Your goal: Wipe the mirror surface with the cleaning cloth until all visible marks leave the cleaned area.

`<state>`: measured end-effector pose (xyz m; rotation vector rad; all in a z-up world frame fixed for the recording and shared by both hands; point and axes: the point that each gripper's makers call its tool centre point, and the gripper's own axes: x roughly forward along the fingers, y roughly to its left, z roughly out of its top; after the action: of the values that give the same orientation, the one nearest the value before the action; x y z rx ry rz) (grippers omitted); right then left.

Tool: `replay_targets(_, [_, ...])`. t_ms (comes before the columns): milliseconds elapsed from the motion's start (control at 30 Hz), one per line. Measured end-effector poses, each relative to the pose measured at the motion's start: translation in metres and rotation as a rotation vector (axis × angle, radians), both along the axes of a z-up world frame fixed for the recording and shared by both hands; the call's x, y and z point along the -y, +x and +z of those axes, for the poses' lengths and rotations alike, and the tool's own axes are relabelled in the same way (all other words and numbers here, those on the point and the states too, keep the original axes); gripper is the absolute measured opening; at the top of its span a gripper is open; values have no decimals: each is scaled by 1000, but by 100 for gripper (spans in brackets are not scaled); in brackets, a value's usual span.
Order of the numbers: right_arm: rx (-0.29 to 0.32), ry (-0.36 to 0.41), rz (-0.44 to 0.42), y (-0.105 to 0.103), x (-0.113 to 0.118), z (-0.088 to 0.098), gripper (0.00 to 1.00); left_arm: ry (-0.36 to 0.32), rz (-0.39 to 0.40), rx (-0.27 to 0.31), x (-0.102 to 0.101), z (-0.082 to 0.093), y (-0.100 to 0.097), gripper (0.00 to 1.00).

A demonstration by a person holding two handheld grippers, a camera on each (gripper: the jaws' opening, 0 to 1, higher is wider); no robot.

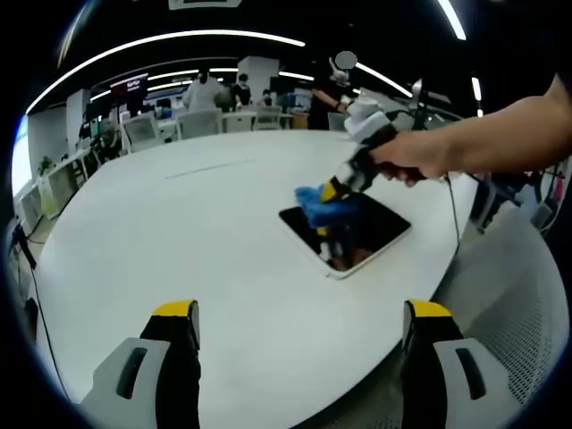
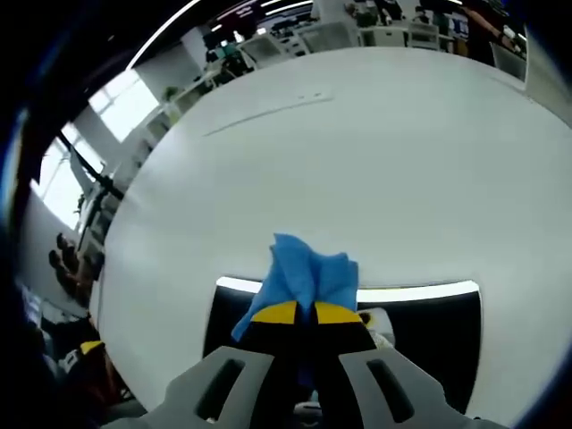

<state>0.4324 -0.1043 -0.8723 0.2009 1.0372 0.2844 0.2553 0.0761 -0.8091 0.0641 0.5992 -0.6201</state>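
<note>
On the white table (image 1: 179,241), seen from the left gripper view, a dark mirror (image 1: 375,234) with a pale frame lies flat towards the right edge; its glass reflects dim shapes, too blurred to name; the right gripper (image 1: 332,189), held by a person's hand (image 1: 420,159) with a bare forearm reaching in from the right, comes down onto the mirror's far left part; a blue cloth (image 1: 315,202) is bunched at its yellow-tipped jaws and presses on the glass there; the left gripper (image 1: 301,313) rises from the bottom of this view, its two yellow-tipped jaws standing wide apart with nothing between them, hanging over the table's near edge, well apart from the mirror; chairs (image 1: 198,122) stand along the far side of the table, and people (image 1: 207,89) stand beyond them under strip lights; no container sits on the table, and nothing is held in one.

Across the right gripper view, the same table (image 2: 375,152) spreads upward and away; the mirror (image 2: 429,331) lies across the lower part, its pale far edge a bright line from left to right; the right gripper (image 2: 296,314) has its yellow tips drawn close together, clamped on the cloth (image 2: 304,273), which sticks up and fans out past the tips, lying over the mirror's far edge and onto the table just beyond; the glass below is dark, and marks on it cannot be told; windows and desks show far off at upper left.
</note>
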Motion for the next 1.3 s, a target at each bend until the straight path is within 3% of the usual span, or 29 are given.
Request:
replay_targets(467, [-3,-2,29,5,-16,-2,0,5,-1,2,0,1,0,93])
replay_targets(1000, [12,6,110,3,-58,2,0,12,-15,-7,2,-2,-1,93])
replay_targets(1300, [6,12,118,3,-60,4,0,5,-16,-8,3,-1,-1,93])
